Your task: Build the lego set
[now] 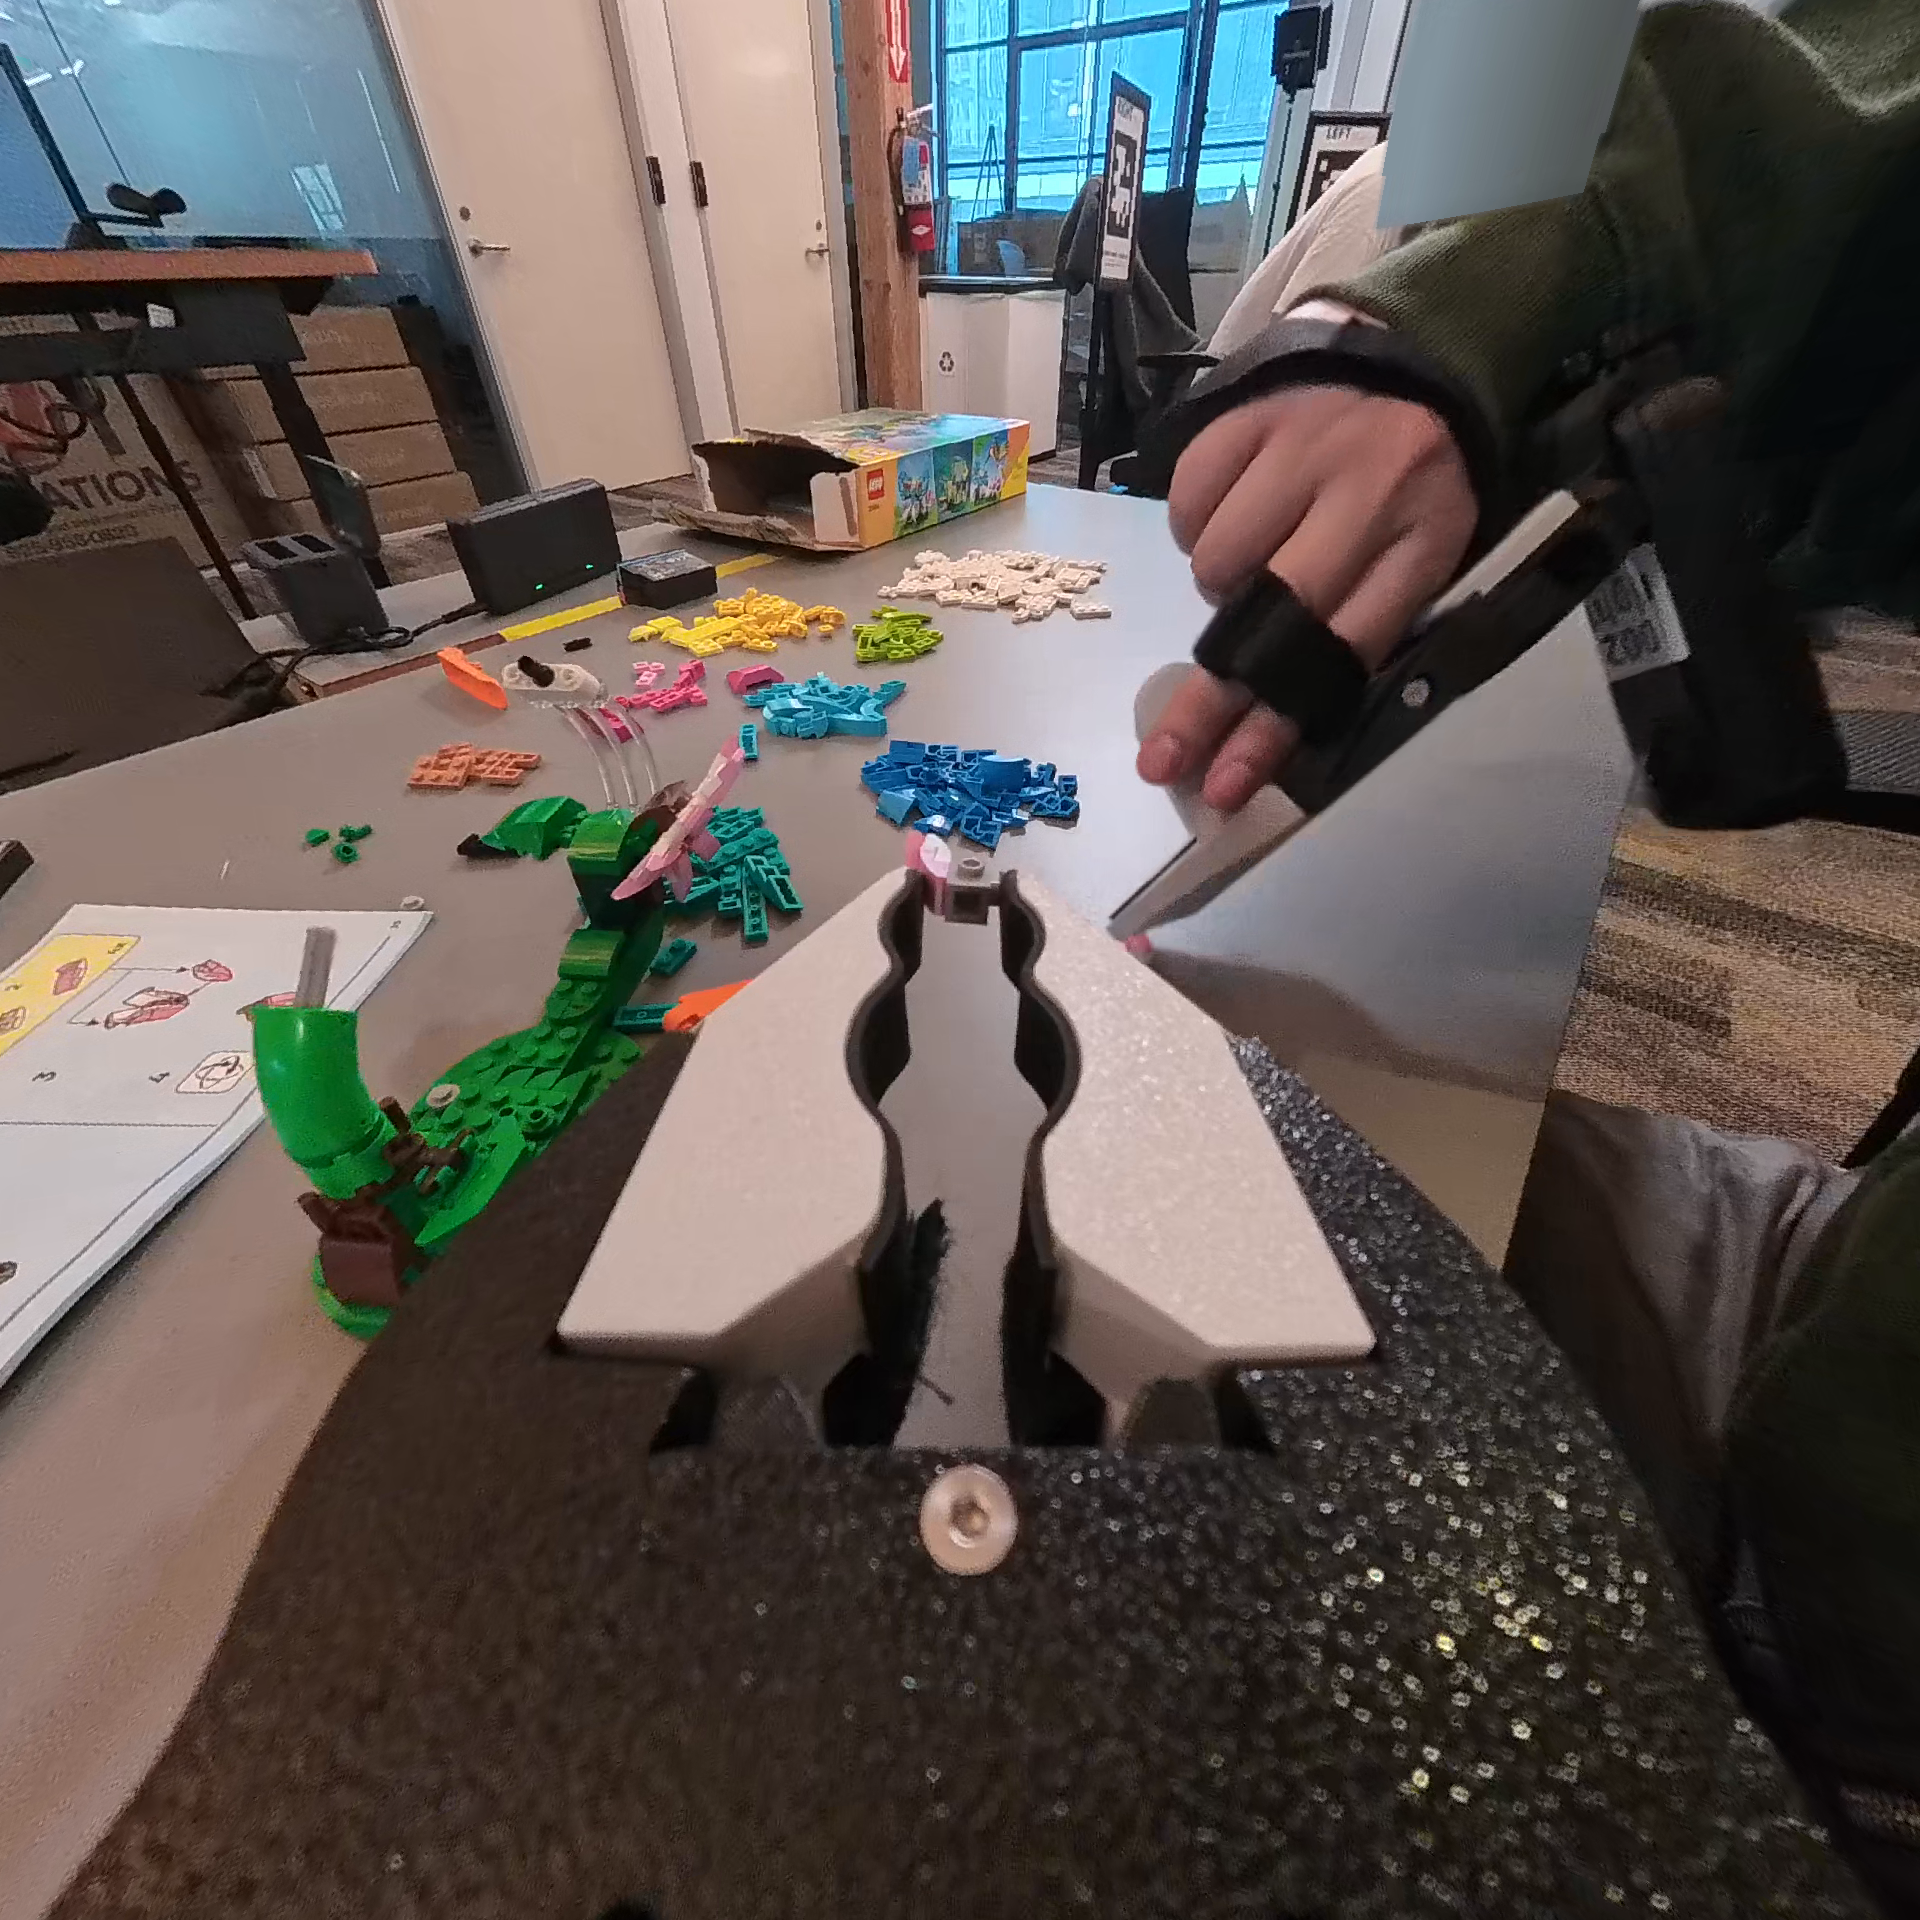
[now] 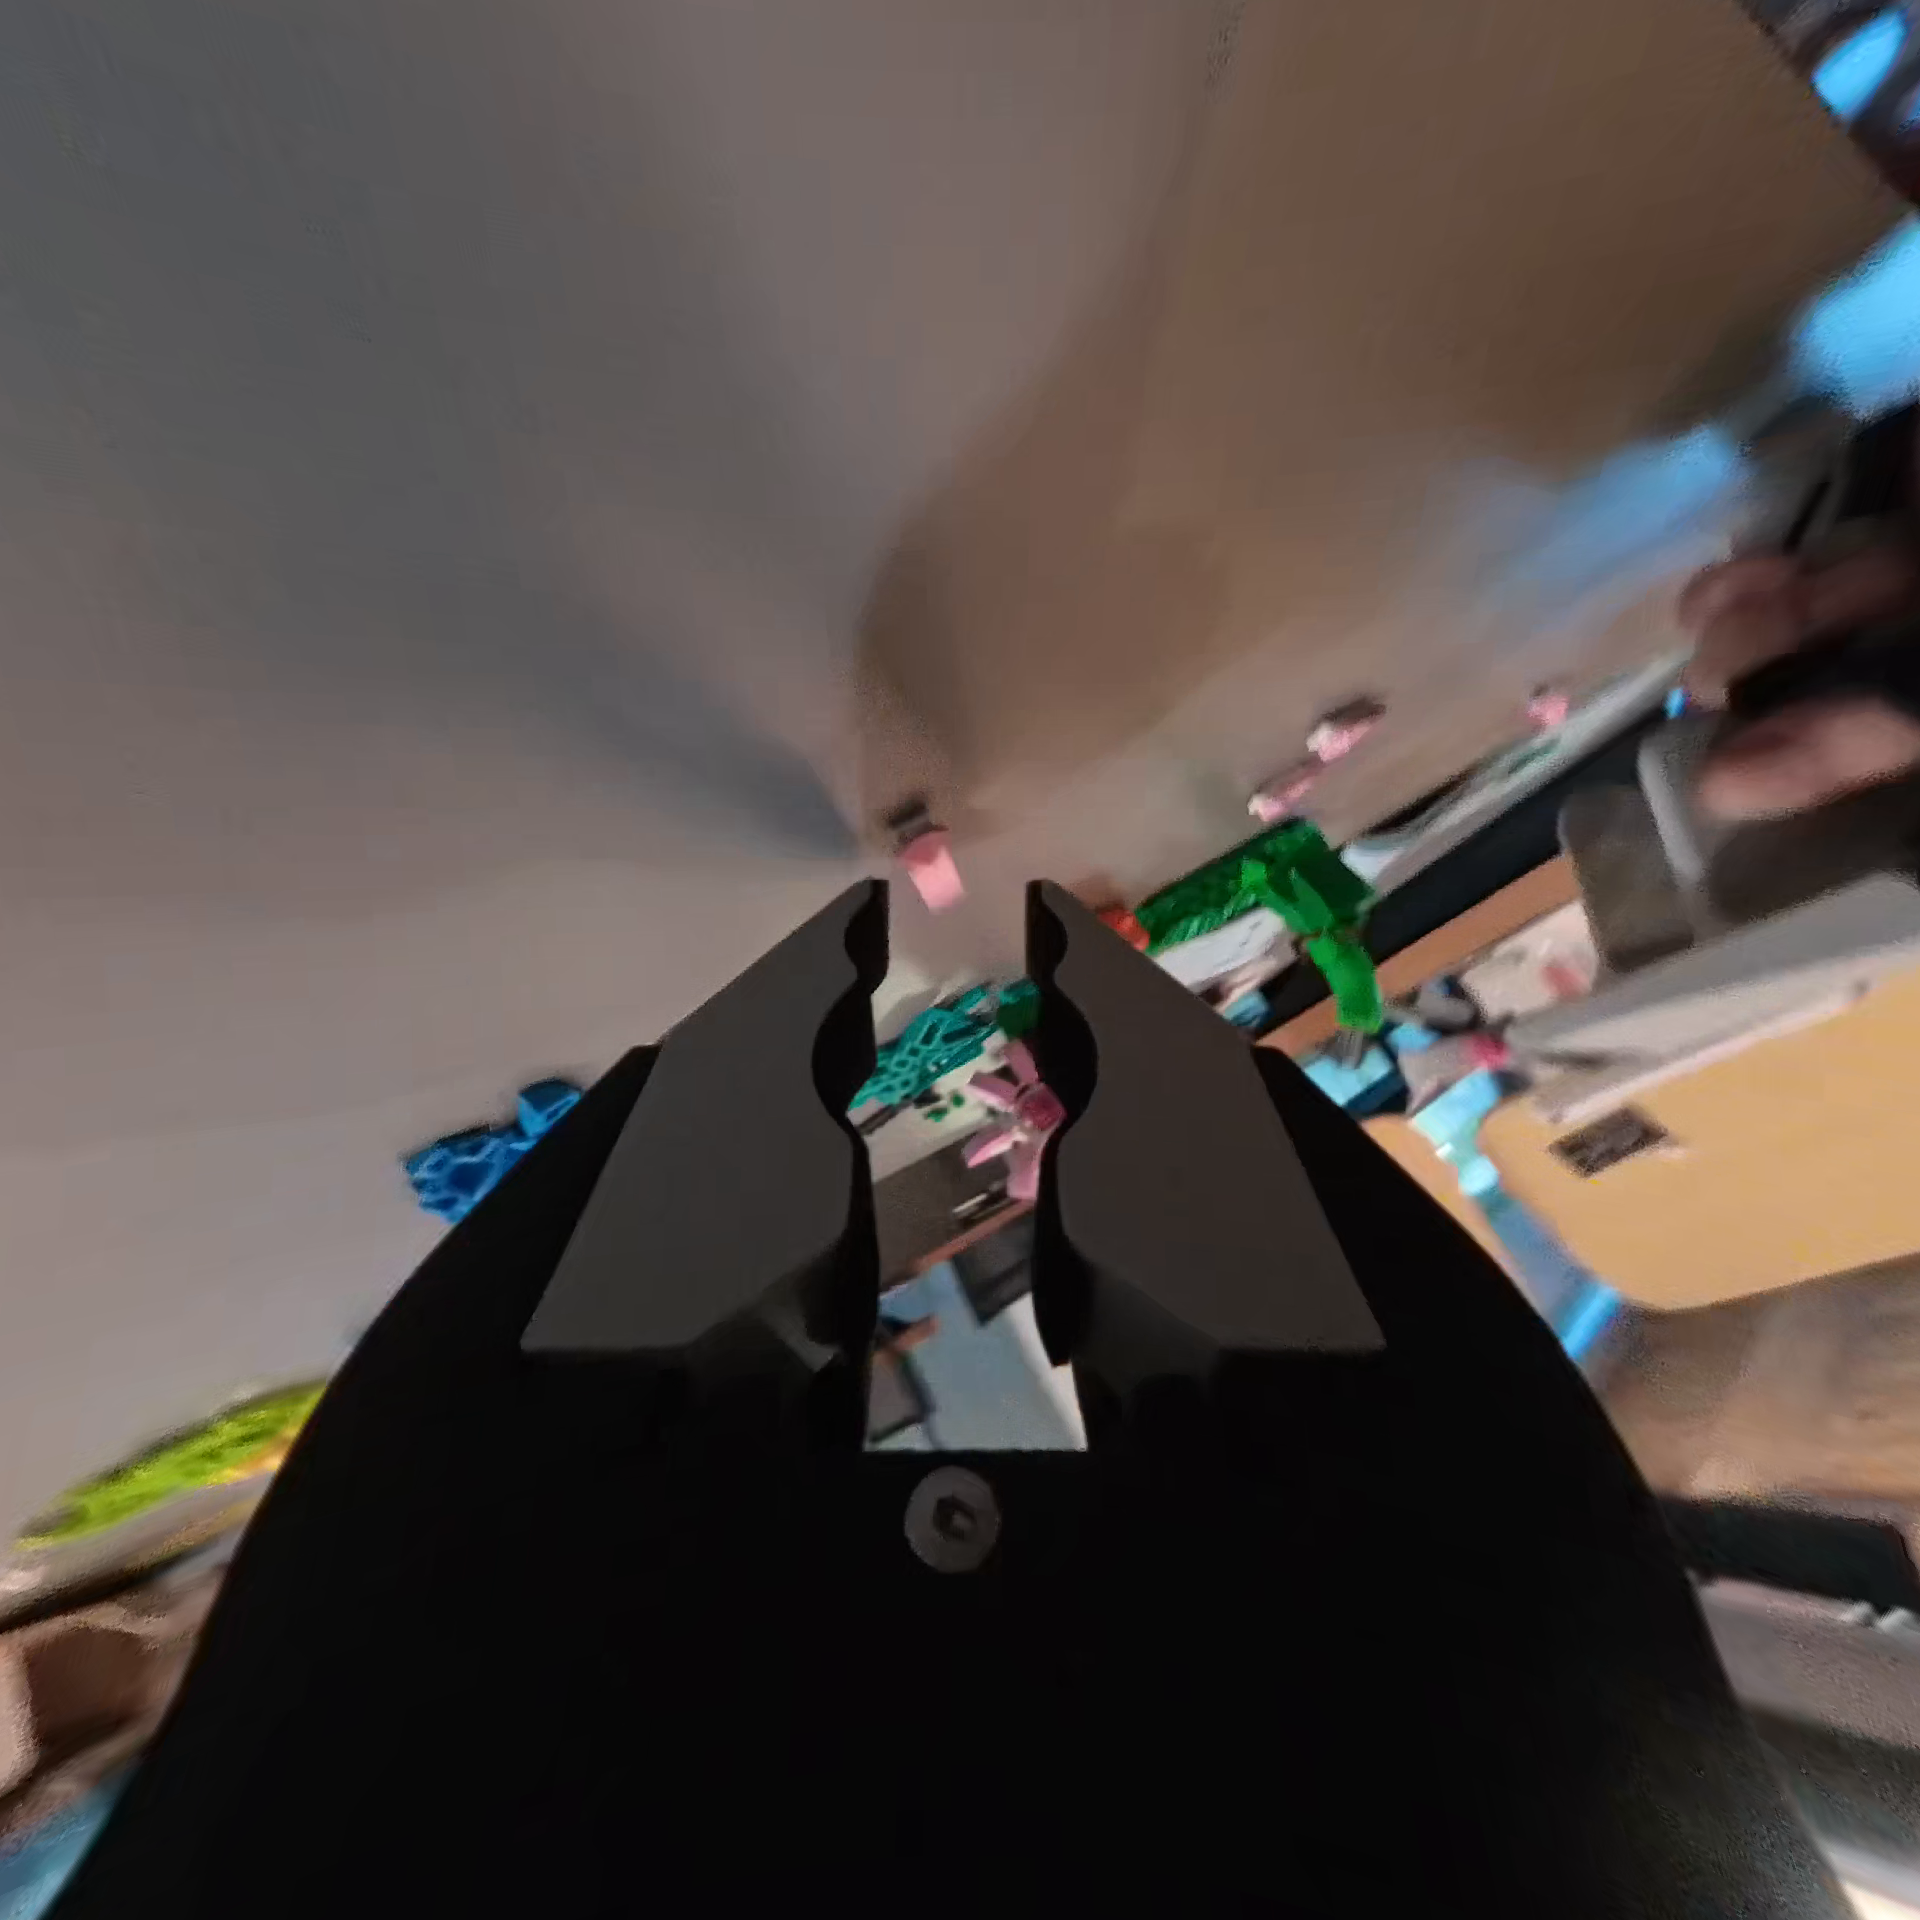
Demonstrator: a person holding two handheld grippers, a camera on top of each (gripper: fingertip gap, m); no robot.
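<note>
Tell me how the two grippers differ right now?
The left gripper pinches a small pink and grey lego piece at its tips; the right gripper is open and holds nothing, with a small pink brick lying on the table just ahead of it. The left gripper points along the table; the right gripper tilts down at it. Both have matching wavy fingers.

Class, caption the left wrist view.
Left gripper pinching a small pink-and-grey assembly above sorted brick piles.

Left gripper (image 1: pixel 961 896) jaws clamped on small pink-and-grey assembly (image 1: pixel 951 878), above grey table (image 1: pixel 1351 914).
</note>
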